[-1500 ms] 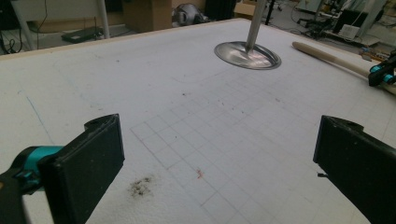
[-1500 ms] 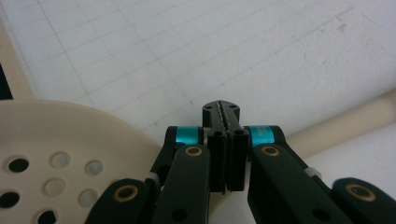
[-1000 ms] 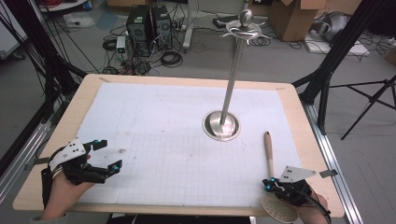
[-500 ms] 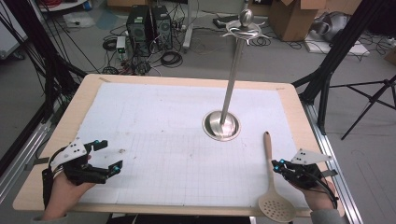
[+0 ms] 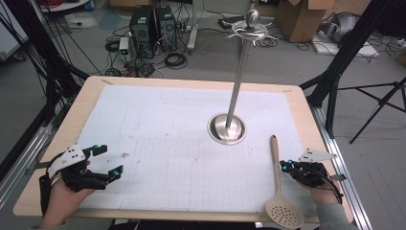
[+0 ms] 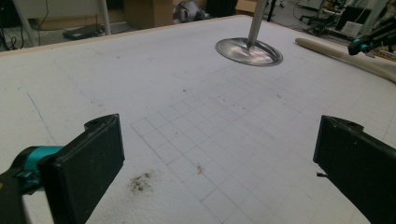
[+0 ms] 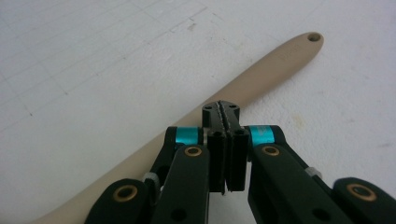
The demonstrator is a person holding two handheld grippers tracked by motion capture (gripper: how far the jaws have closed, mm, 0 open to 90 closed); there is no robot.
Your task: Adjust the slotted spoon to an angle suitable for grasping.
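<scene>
the right gripper (image 7: 225, 108) has its jaws clenched flat together with nothing between them, tips sitting just beside the handle of the slotted spoon (image 5: 277, 177), which in the right gripper view runs from lower left up to its hanging hole at the upper right. in the high view that spoon lies flat on the desk (image 5: 158, 143) at the lower right, handle pointing up the frame toward the utensil stand (image 5: 229, 128), its perforated head near the bottom edge. the left gripper (image 5: 106, 162) sits at the lower left of the high view, jaws released and wide, holding nothing, well apart from the spoon.

i'd say the pickup is the step in hand and not yet made. the next move seems to call for spreading the right jaws, straddling the handle and closing on it, likely to hang the spoon on the stand's hooks.
</scene>
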